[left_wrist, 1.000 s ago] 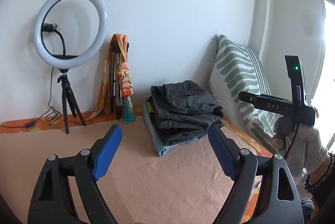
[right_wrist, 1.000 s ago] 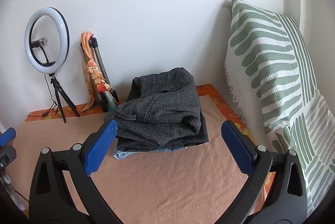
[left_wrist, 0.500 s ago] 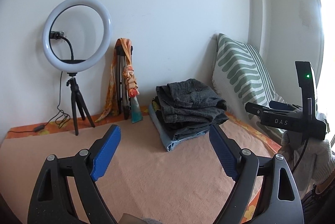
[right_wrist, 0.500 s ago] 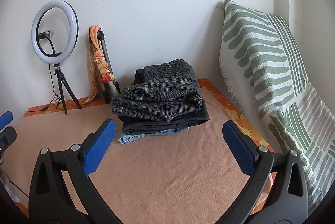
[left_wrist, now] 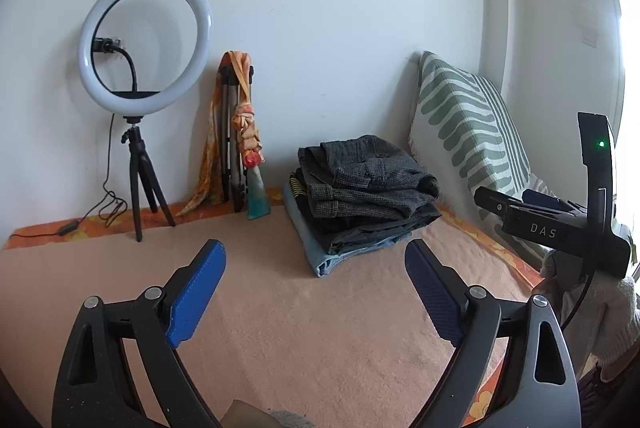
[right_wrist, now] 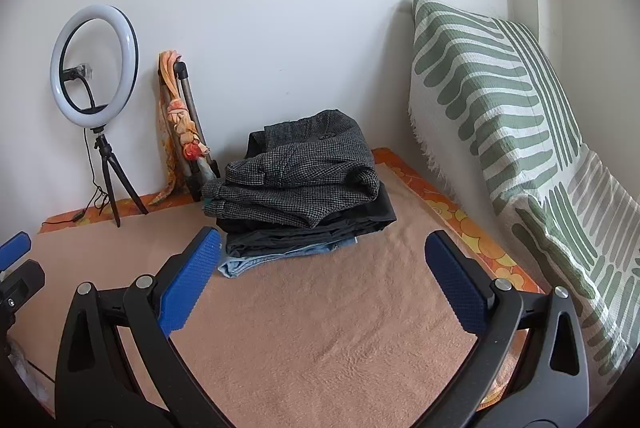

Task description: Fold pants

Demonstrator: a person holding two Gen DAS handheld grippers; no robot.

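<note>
A stack of folded pants (left_wrist: 362, 193) lies at the back of a peach blanket (left_wrist: 312, 328), with grey houndstooth pants (right_wrist: 304, 171) on top, dark ones under them and blue jeans at the bottom. My left gripper (left_wrist: 316, 288) is open and empty, well short of the stack. My right gripper (right_wrist: 320, 278) is open and empty, just in front of the stack; its body also shows at the right of the left wrist view (left_wrist: 560, 232), held by a white-gloved hand. A left fingertip (right_wrist: 14, 248) shows at the left edge of the right wrist view.
A ring light on a small tripod (left_wrist: 140, 67) stands at the back left, its cable trailing on the floor. A folded tripod with an orange scarf (left_wrist: 238, 131) leans on the wall. A green-striped pillow (right_wrist: 500, 115) leans against the right wall.
Both grippers have pulled back from the stack of pants, which now looks smaller and farther away. Both stayed open and empty.
</note>
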